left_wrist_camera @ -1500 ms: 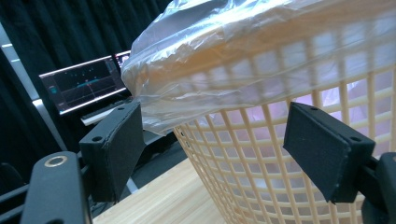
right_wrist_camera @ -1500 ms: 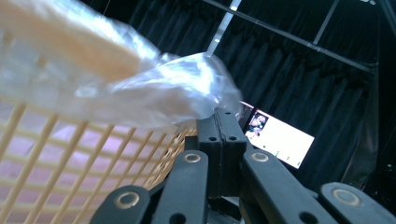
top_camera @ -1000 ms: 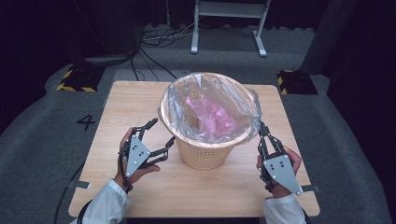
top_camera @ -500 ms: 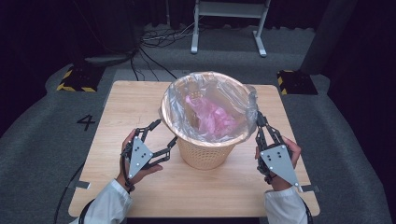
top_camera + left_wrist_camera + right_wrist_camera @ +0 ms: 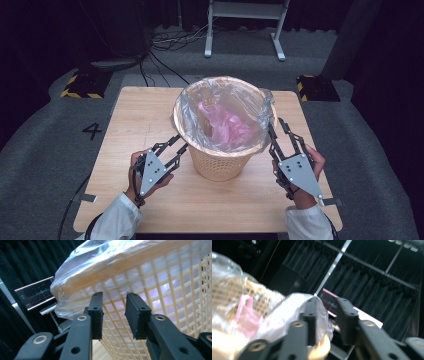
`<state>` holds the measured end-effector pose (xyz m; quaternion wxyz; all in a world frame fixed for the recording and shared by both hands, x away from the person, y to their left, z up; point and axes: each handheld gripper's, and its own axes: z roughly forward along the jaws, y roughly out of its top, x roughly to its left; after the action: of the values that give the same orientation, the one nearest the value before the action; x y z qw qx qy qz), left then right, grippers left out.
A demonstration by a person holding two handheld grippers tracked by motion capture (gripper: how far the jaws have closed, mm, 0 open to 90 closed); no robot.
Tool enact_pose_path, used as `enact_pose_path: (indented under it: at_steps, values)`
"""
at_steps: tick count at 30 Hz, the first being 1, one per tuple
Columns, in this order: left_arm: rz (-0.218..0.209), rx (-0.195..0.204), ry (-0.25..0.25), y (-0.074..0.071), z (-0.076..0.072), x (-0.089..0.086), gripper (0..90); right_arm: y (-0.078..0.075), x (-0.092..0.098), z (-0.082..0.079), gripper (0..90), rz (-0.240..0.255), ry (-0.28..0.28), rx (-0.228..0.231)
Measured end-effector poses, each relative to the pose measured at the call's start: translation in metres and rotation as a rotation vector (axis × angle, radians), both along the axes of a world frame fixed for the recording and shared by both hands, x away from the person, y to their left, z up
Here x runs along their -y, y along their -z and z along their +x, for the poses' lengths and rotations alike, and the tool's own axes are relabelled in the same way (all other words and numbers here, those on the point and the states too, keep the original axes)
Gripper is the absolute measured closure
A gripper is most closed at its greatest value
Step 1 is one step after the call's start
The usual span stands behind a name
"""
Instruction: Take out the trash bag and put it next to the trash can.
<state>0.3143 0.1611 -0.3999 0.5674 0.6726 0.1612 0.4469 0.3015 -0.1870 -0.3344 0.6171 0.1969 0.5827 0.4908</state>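
The clear bag [image 5: 222,107] lines the basket [image 5: 220,165] at mid-table; my left gripper [image 5: 181,146], just closing, gapes at its fringe unclamped; my right gripper [image 5: 276,125], just opening, has released the rim.

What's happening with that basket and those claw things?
A person holds a gripper in each hand at a bin lined with a clear bag. The left gripper sits at the bin's side just under the bag's edge, its jaws having just narrowed. The right gripper is at the rim, jaws just opened beside the bag. Pink plastic lies inside.
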Motion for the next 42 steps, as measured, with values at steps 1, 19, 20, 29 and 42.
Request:
enact_pose_path:
  at_steps: [1, 19, 20, 29, 42]
  values:
    - [0.006, 0.005, -0.001, 0.000, 0.000, 0.000, 71.0, 0.001, 0.002, -0.002, 66.9, 0.002, 0.004, -0.013]
    - [0.031, 0.008, 0.006, -0.004, -0.004, 0.005, 83.5, 0.037, 0.003, -0.035, 56.2, -0.137, -0.119, -0.122]
    - [0.030, 0.007, 0.008, -0.004, -0.004, 0.005, 83.6, 0.039, 0.001, -0.035, 56.0, -0.153, -0.109, -0.125]
    - [0.020, 0.007, 0.009, -0.005, -0.004, 0.005, 80.8, 0.046, -0.003, -0.033, 83.2, -0.166, -0.013, -0.064]
    - [-0.013, 0.008, -0.043, -0.009, 0.002, -0.009, 48.7, 0.030, 0.005, -0.040, 90.0, -0.116, -0.010, -0.060]
